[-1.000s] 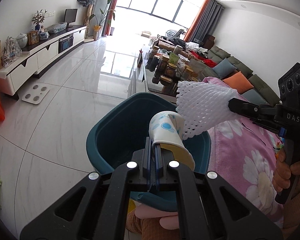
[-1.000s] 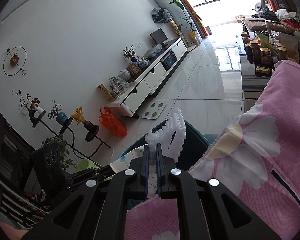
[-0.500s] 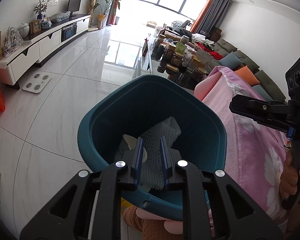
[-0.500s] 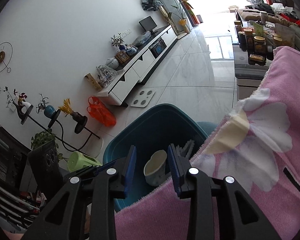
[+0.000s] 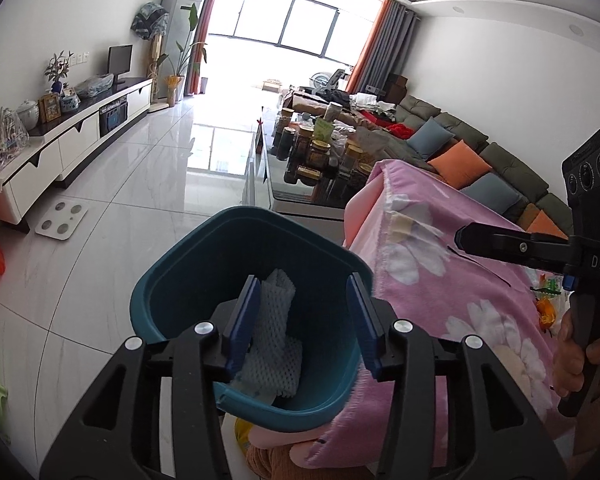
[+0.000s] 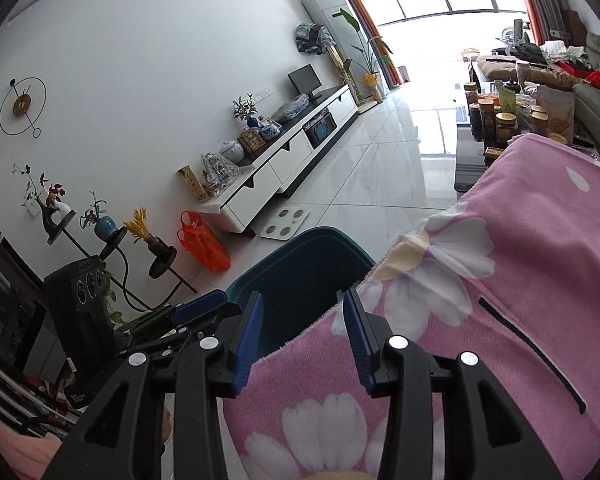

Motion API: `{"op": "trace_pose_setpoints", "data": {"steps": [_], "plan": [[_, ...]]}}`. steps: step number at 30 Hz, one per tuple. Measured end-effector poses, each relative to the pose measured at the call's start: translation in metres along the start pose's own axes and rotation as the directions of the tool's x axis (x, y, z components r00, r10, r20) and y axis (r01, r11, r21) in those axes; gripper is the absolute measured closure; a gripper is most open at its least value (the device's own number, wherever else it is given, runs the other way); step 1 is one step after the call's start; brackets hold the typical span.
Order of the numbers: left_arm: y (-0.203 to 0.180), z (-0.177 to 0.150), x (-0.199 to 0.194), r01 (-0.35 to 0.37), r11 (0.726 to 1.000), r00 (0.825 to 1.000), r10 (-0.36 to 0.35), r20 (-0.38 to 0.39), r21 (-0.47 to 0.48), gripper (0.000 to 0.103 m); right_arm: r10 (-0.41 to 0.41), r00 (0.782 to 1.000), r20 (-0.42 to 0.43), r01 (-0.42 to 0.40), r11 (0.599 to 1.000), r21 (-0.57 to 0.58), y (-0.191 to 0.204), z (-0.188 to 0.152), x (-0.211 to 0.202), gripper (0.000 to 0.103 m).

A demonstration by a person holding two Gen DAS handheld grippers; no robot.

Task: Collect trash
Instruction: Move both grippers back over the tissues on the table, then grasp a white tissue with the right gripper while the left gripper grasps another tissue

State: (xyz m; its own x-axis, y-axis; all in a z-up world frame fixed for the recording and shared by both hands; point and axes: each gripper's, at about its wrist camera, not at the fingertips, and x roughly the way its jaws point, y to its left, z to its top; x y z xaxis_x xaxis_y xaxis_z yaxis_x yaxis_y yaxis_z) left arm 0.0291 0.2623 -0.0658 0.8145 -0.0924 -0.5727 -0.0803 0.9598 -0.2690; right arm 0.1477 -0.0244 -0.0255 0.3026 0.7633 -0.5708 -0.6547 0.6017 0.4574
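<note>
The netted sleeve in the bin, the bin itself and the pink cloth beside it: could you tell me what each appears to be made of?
The netted sleeve looks like soft white foam mesh, judging by its open diamond lattice and crumpled folds. The bin seems to be moulded plastic, teal with a smooth, slightly glossy rim. The pink cloth appears to be a fleecy or towelling fabric, matte with a fine ribbed weave, a frayed edge and printed white flowers.

Left claw (image 5: 304, 320) and right claw (image 6: 302, 330) both gape wide, empty.
</note>
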Motion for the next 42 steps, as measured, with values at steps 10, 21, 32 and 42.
{"op": "trace_pose_setpoints", "data": {"steps": [10,21,32,42], "plan": [[-0.100,-0.004,-0.008,0.193,0.966,0.981,-0.195,-0.007,0.170,0.051,-0.118,0.984,0.130,0.114,0.993,0.043,-0.031,-0.037,-0.095,0.056],[-0.196,-0.039,0.012,0.368,0.882,0.930,-0.340,-0.143,0.296,0.050,-0.331,0.917,0.224,0.292,0.938,0.189,-0.077,-0.097,-0.184,0.055],[-0.274,-0.062,0.022,0.494,0.779,0.869,-0.430,-0.244,0.386,0.050,-0.490,0.840,0.236,0.403,0.852,0.336,-0.123,-0.141,-0.238,0.051],[-0.315,-0.072,0.047,0.559,0.732,0.826,-0.444,-0.348,0.391,0.051,-0.492,0.849,0.189,0.413,0.844,0.343,-0.140,-0.155,-0.233,0.036]]}}
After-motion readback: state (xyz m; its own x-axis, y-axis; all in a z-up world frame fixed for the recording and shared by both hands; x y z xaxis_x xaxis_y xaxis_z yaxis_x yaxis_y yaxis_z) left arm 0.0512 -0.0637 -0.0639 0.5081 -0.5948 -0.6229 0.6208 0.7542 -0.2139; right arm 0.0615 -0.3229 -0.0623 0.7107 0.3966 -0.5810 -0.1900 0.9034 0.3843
